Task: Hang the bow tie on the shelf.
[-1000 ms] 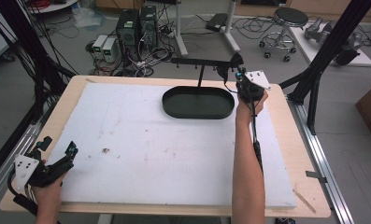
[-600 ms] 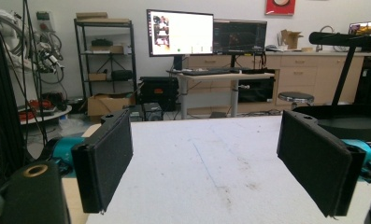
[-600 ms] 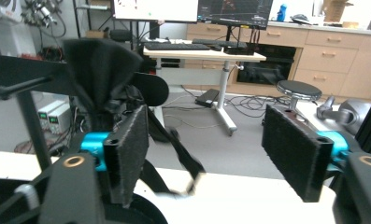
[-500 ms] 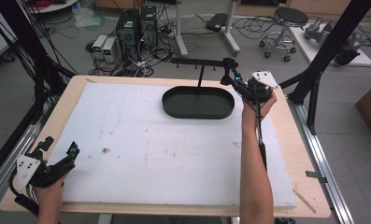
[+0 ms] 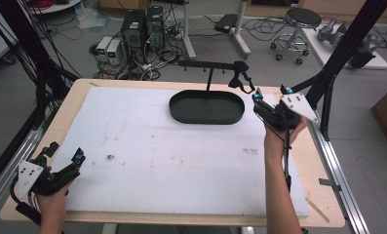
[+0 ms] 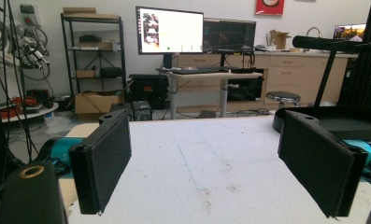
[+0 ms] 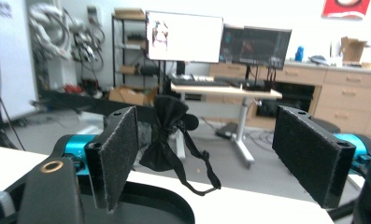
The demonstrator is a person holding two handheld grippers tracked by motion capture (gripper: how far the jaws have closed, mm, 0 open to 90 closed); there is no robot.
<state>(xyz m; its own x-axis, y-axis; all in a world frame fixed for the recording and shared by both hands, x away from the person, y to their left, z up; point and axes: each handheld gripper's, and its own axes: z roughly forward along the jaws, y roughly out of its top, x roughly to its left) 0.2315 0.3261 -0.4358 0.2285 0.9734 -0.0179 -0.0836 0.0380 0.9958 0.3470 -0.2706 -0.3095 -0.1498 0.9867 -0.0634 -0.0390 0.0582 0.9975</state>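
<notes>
Resting at the tabletop's (image 5: 132,146) near left corner, well short of the black oval tray (image 5: 206,107), the left gripper (image 5: 64,158) has its fingers apart; right of the tray, the right gripper (image 5: 271,95), fingers also apart, faces a small black pouch (image 7: 167,135) hanging from the stand's bar (image 5: 208,64).

white foam-topped table (image 5: 147,146): broad bare middle, open passage. obstacles at far edge: black oval tray (image 5: 206,107); black t-shaped hanger stand (image 5: 208,66) rising from it, small black drawstring pouch (image 7: 164,135) hanging at its right end.
</notes>
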